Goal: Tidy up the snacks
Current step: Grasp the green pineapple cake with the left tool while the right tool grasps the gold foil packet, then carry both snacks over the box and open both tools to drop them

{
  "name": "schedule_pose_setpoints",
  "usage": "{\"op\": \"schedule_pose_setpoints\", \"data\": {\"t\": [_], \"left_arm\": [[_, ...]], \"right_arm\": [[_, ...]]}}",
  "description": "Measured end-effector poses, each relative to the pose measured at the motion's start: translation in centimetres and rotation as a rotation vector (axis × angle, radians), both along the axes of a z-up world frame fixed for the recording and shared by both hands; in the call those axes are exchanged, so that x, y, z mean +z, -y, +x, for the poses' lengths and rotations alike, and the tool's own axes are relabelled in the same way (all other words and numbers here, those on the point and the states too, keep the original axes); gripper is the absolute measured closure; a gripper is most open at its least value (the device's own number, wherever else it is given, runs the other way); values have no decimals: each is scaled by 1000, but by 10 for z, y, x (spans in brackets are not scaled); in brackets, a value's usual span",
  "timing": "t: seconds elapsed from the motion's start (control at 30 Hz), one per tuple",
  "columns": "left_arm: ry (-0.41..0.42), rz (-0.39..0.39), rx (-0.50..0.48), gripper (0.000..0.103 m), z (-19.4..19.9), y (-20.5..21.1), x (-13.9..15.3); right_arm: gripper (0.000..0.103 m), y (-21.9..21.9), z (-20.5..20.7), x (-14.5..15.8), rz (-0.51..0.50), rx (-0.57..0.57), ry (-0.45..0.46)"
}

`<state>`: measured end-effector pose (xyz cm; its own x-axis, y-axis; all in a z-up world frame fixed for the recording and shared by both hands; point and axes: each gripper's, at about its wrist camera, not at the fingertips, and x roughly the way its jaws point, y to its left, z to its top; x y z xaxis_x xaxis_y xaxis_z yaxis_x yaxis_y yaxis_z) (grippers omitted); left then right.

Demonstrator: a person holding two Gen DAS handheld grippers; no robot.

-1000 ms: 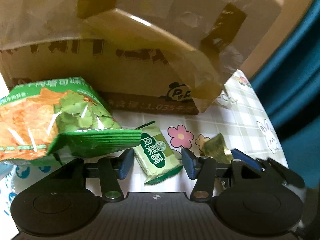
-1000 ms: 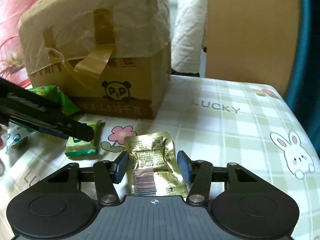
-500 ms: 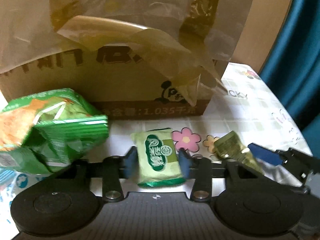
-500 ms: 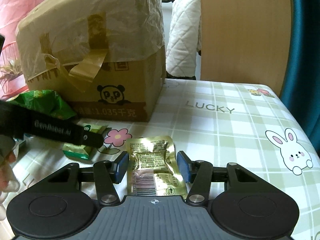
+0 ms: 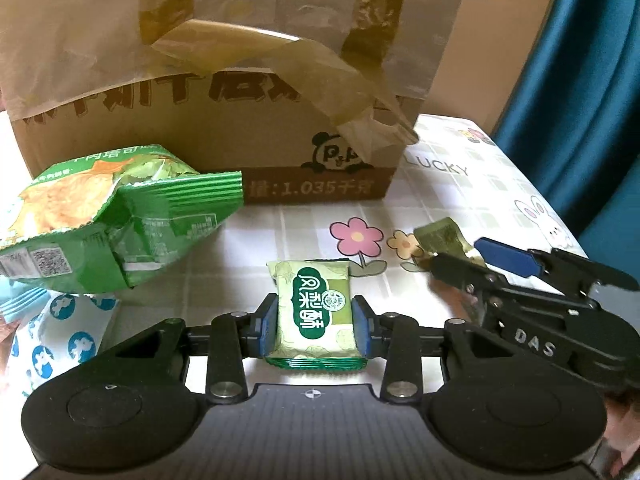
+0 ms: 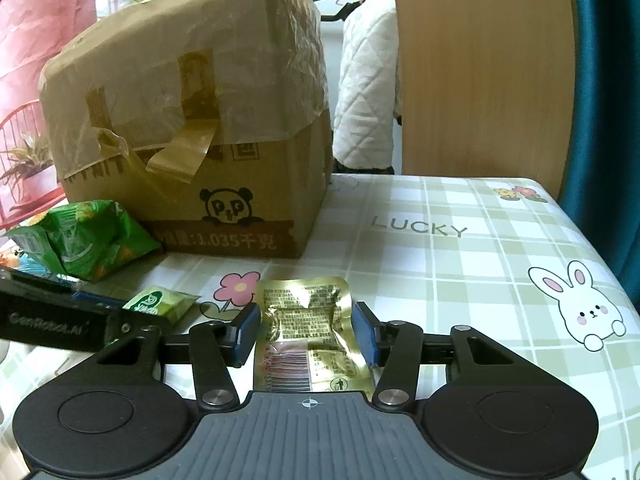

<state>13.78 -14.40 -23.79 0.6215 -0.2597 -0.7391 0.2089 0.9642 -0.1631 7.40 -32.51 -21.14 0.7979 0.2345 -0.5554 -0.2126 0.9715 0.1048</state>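
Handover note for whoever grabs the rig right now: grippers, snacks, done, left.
Left gripper: shut on the green pastry packet, low over the tablecloth.
Right gripper: pads flank the gold foil packet; whether they pinch it is unclear.
Green chip bag and blue-and-white packet lie loose in front of the taped cardboard box.
Done: nothing visibly sorted.
Left: place both packets, then the chip bag and the blue-and-white packet.
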Motion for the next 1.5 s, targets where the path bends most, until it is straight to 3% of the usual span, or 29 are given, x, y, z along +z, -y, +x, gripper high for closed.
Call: {"op": "schedule_pose_setpoints", "data": {"t": [0.27,0.43,0.67,0.8,0.97,1.13,1.27,1.5], "left_arm": [[25,-23,-31,63,-20,0,11],[84,-28,-58,63,-36,-5,30],[194,-72,-67,63,-49,-14,74],[300,-92,-66,63,-49,-28,112],[416,-98,-37,63,-29,-54,164],[476,-71,6,63,11,-77,204],[473,-62,39,63,50,-94,219],[382,-40,84,62,90,-119,211]], "right_arm": [[60,-2,-7,2,-13,-2,13],[60,0,-19,13,-16,-33,25],[60,-6,-37,64,11,-45,148],[60,-12,-32,105,16,-23,240],[60,-24,-10,158,28,11,351],[60,-36,34,198,59,46,380],[60,-55,76,211,43,63,354],[60,-85,126,204,-19,42,264]]}}
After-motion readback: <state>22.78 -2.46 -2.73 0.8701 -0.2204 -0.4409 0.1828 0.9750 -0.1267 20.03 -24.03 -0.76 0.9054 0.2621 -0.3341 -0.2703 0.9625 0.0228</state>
